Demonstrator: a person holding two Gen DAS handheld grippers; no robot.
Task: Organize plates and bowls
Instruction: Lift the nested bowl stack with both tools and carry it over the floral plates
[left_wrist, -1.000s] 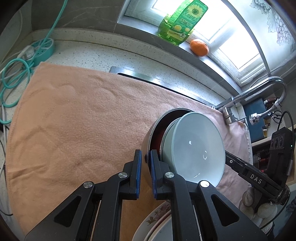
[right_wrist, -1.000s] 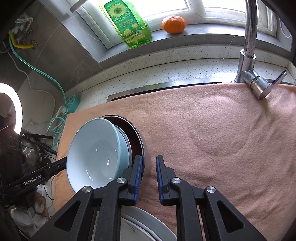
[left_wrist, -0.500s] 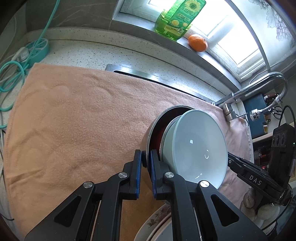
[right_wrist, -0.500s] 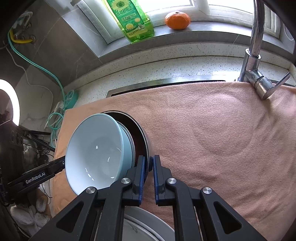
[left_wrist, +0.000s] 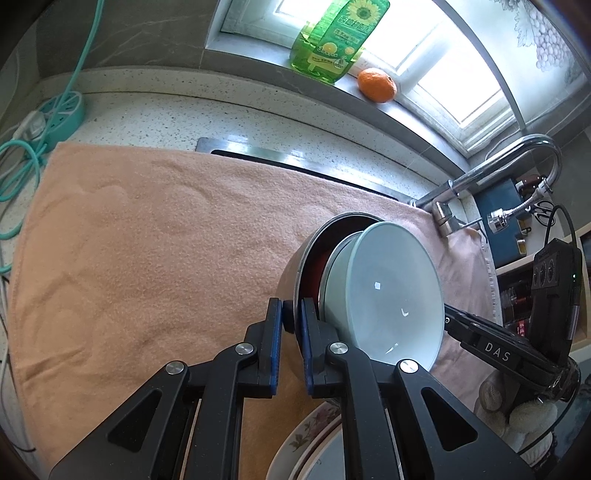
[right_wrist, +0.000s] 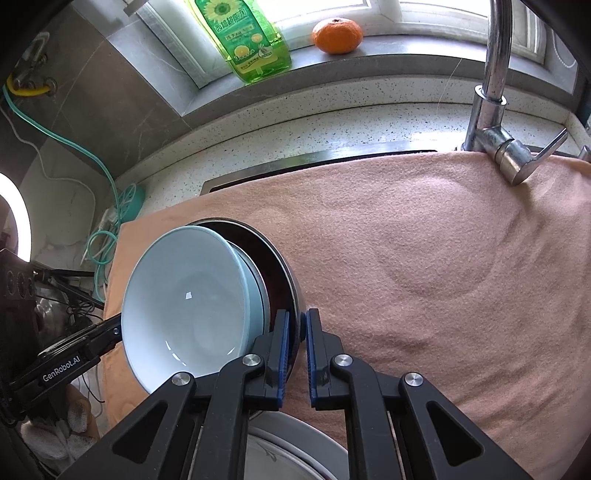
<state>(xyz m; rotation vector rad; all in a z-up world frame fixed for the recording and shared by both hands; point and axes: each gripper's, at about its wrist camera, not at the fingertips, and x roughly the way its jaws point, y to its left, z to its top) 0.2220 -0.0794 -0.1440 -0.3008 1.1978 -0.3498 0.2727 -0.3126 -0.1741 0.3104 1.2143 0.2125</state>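
Observation:
A steel bowl (left_wrist: 308, 254) with a dark red inside holds a nested pale bowl and a light blue bowl (left_wrist: 391, 295) on top. My left gripper (left_wrist: 291, 310) is shut on the steel rim on one side. The right gripper (right_wrist: 297, 321) is shut on the same steel bowl's (right_wrist: 284, 269) rim on the opposite side, with the light blue bowl (right_wrist: 184, 295) to its left. Each gripper's body shows at the edge of the other's view. A flowered plate (left_wrist: 310, 435) lies under my left gripper, and a white plate (right_wrist: 291, 443) shows under the right one.
A peach towel (left_wrist: 147, 258) covers the sink area. A chrome faucet (right_wrist: 495, 110) stands at its far right edge. A green soap bottle (right_wrist: 243, 40) and an orange (right_wrist: 336, 31) sit on the windowsill. A teal power strip (left_wrist: 62, 114) with cables lies left.
The right gripper's jaws, apart a second ago, have shut on the steel bowl's rim. My left gripper has kept its hold, and the bowls have barely shifted.

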